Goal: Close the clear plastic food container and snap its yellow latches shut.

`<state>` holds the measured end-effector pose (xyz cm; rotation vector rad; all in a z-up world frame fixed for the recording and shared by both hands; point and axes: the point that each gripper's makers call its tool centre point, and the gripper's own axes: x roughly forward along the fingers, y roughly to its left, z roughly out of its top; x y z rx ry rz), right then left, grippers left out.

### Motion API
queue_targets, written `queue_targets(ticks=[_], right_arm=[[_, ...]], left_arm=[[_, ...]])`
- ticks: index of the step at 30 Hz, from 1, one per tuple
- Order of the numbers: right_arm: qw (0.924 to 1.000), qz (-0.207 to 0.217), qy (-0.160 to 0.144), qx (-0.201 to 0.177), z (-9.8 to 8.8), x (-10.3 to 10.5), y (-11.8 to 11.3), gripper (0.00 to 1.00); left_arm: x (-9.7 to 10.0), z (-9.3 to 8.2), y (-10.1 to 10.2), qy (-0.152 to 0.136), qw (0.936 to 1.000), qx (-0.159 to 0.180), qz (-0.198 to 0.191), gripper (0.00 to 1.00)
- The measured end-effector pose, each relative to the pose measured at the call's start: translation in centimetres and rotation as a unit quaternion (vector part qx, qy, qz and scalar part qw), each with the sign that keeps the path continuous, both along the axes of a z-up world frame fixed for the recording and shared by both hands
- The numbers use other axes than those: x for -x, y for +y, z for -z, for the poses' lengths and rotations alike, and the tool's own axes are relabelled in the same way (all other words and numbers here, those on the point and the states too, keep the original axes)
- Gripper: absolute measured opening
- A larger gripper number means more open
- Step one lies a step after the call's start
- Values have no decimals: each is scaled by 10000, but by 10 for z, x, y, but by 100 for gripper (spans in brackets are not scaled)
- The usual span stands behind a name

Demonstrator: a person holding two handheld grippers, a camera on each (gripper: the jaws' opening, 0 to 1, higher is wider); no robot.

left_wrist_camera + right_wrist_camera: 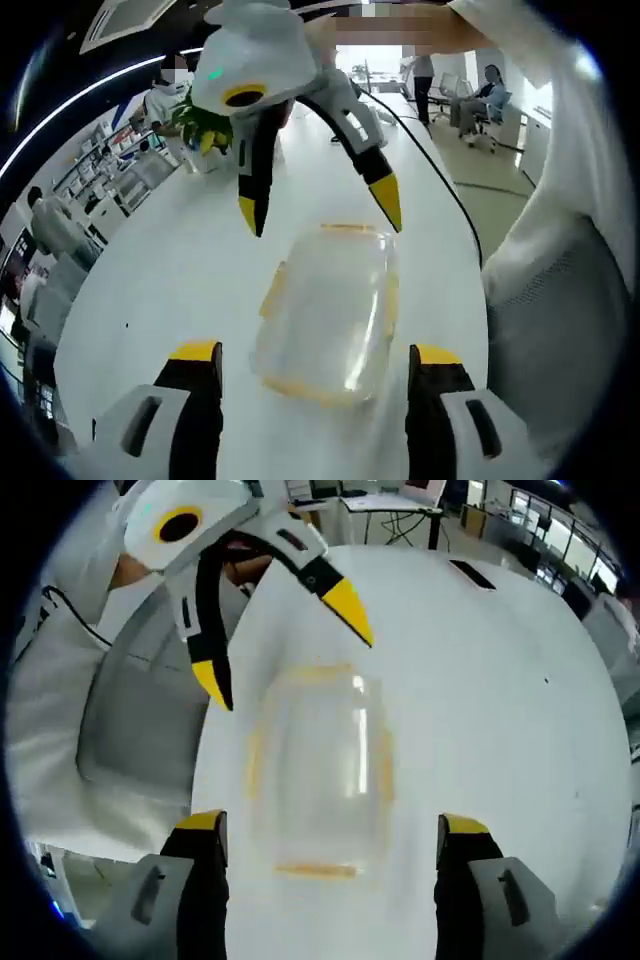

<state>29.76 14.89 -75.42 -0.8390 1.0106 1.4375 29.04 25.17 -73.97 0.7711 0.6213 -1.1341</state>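
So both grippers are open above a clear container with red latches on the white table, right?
Not quite: the latches are yellow, as the left gripper view shows. The rest holds: both the left gripper and right gripper are open above the clear container on the white table.

Open-plan office: long glossy white table [150, 290], black cable [440, 170] trailing across it; green potted plant [200, 125] at far end; grey office chairs [485, 110] beyond; curved ceiling light strip [90, 95] overhead.
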Motion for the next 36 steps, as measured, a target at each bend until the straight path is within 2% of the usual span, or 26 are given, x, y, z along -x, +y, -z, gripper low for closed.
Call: queue_targets(ticks=[3,5,8,9,11,15,20,24,26,28,30,31,36], right_arm=[[9999,86,-27,54,6,7,-3,79],[9999,106,-44,78,9,11,-2,79],[9997,60,-139,181,15,12,-2,79],[9996,46,-173,206,17,13,0,78],[9996,17,-200,206,20,14,3,78],[9991,21,-206,376,30,14,2,77],[9986,74,-138,508,39,18,-1,78],[9974,60,-68,718,44,21,-7,72],[9973,71,-90,725,46,21,-6,73],[9973,109,-82,727,47,19,-5,73],[9971,101,-143,740,49,17,-4,72],[9972,4,-133,732,50,19,-4,72],[9979,-14,-143,634,49,14,-3,71]], left_arm=[[-4,2,-2,117,9995,-175,219,81],[-4,7,-3,297,9982,-357,381,87],[-6,14,-8,303,9959,-585,626,86],[-1,19,-11,501,9939,-645,744,87],[2,26,-17,644,9921,-677,842,88],[-8,36,-23,593,9906,-841,900,85],[-6,47,-21,764,9873,-1001,967,81],[-4,52,-18,832,9847,-1091,1076,81],[-8,54,-17,775,9844,-1126,1106,80],[-7,53,-19,871,9848,-1053,1069,78],[0,55,-19,1104,9819,-1073,1107,70],[-4,54,-20,981,9834,-1054,1109,70],[-4,54,-20,1015,9831,-1046,1108,70]])
